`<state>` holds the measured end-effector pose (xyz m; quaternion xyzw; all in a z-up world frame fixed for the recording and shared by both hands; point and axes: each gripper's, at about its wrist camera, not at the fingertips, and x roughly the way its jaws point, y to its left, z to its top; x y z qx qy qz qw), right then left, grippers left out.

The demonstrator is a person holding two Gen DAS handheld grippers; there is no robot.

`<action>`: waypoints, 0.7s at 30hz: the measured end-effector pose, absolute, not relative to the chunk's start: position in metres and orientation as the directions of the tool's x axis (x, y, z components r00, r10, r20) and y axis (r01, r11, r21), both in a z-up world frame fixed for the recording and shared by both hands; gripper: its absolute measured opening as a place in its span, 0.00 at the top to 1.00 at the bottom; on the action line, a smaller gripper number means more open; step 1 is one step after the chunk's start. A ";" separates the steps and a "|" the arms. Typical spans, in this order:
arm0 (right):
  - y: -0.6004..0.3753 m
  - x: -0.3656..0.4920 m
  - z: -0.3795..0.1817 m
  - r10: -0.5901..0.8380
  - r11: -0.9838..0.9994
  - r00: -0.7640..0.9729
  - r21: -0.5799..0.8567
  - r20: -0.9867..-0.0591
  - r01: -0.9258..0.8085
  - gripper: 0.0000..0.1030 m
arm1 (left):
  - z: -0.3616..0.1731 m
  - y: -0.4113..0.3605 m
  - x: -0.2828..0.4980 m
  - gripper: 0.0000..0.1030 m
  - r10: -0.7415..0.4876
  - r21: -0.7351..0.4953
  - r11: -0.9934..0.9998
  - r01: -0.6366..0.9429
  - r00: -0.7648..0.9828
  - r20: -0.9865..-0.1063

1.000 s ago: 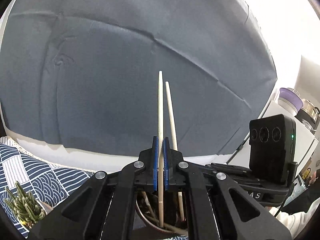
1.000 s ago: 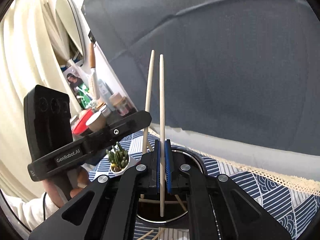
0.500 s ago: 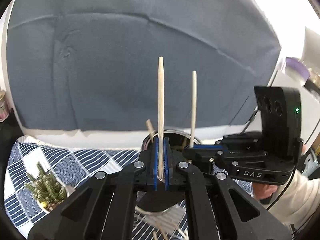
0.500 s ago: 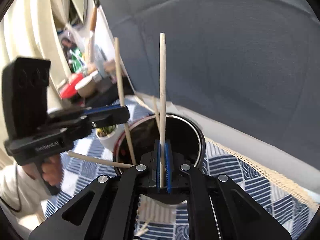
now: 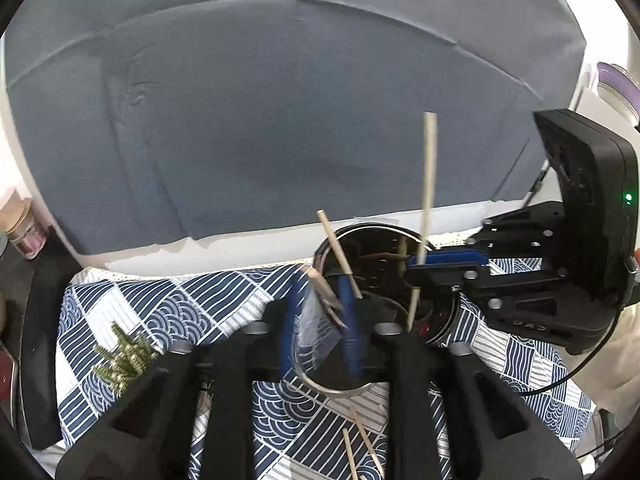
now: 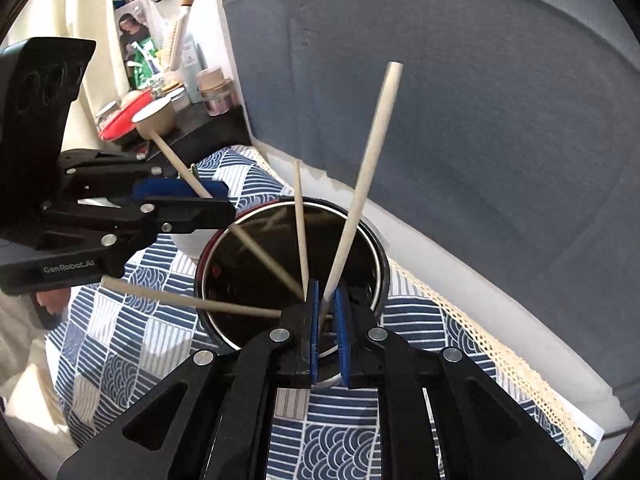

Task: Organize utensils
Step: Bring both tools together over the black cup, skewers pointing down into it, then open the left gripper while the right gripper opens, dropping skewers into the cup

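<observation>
Step in hand: dropping chopsticks into cup point(image 6: 292, 272). Right claw point(image 6: 326, 320) parted narrowly, chopstick point(image 6: 362, 184) loose between pads, leaning over cup just ahead. Left claw point(image 5: 320, 312) parted, blurred; chopstick point(image 5: 326, 286) tilting between pads. Next, likely: back both claws off cup, fetch chopsticks point(image 5: 360, 440) lying on cloth point(image 5: 168, 308) under left claw.

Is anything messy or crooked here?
Yes. The chopsticks in the round metal cup lean every which way instead of standing together: one tips right, another lies almost flat over the rim. Two more chopsticks lie loose on the blue patterned cloth outside the cup.
</observation>
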<state>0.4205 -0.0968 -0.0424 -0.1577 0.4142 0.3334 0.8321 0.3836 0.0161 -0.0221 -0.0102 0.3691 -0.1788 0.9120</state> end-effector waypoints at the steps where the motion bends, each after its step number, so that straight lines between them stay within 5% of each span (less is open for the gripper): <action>1: -0.098 0.418 -0.041 0.424 0.728 0.441 0.008 -0.791 -0.685 0.87 | -0.022 0.017 0.382 0.61 -0.335 -0.157 0.936 0.316 0.659 -0.673; 4: -0.100 0.413 -0.034 0.424 0.729 0.456 -0.003 -0.782 -0.684 0.77 | -0.018 0.021 0.378 0.47 -0.314 -0.144 0.944 0.298 0.666 -0.677; 7: -0.104 0.406 -0.025 0.409 0.742 0.489 -0.031 -0.770 -0.670 0.48 | -0.009 0.025 0.371 0.33 -0.291 -0.135 0.952 0.274 0.684 -0.669; 13: -0.121 0.396 -0.010 0.386 0.775 0.530 -0.046 -0.755 -0.630 0.39 | 0.010 0.037 0.353 0.17 -0.251 -0.118 0.966 0.230 0.720 -0.647; 21: -0.146 0.373 0.002 0.357 0.821 0.574 -0.046 -0.737 -0.569 0.17 | 0.019 0.053 0.327 0.08 -0.200 -0.128 0.980 0.154 0.736 -0.647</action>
